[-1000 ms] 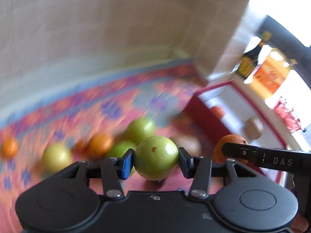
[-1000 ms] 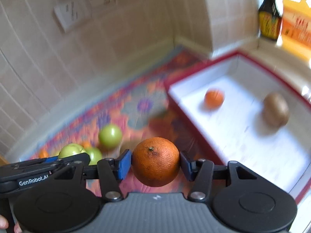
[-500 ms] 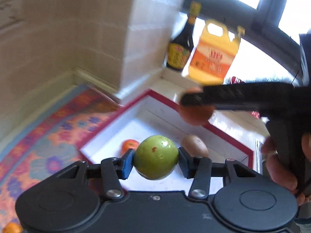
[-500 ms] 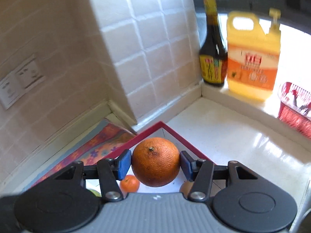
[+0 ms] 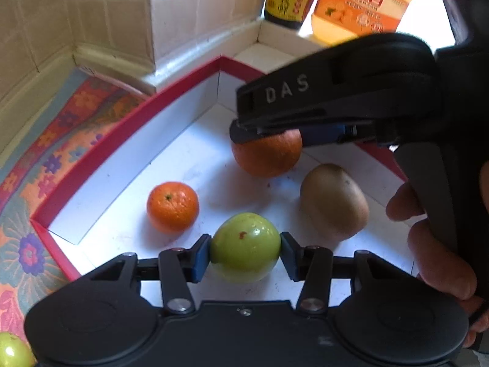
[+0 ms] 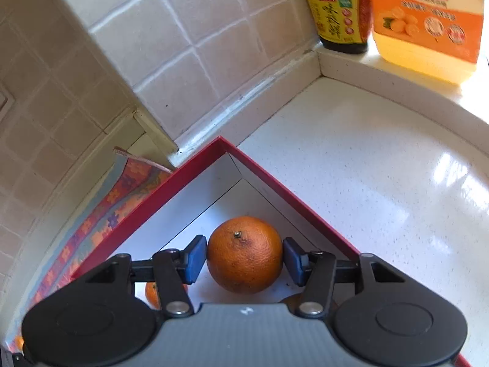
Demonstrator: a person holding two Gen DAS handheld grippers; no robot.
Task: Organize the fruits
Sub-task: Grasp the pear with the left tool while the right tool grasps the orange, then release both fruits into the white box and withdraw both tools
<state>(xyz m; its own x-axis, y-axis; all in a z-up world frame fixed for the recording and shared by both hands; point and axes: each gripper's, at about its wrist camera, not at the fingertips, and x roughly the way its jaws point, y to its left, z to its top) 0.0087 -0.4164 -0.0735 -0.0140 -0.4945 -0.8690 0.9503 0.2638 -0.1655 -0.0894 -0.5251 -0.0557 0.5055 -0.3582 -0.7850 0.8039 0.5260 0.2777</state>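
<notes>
Left claw (image 5: 245, 255) clenched on a green fruit (image 5: 245, 250), held over the near part of the red-rimmed tray (image 5: 128, 122). Right claw (image 6: 244, 260) clenched on the orange (image 6: 244, 258), low in the tray's far corner; the left view shows the orange (image 5: 266, 156) close to the tray floor, contact not certain. A mandarin (image 5: 172, 207) and a kiwi (image 5: 334, 202) already lie on the tray floor, apart, with the green fruit between them in the left view.

Likely risks: released from a height, either round fruit may roll and knock the mandarin or kiwi; the two claws work close together and could collide over the tray.

Change from a second ago: both claws then hung over the patterned mat (image 5: 27, 220), beside the loose fruit; both now stand over the tray, and neither grip has altered.
</notes>
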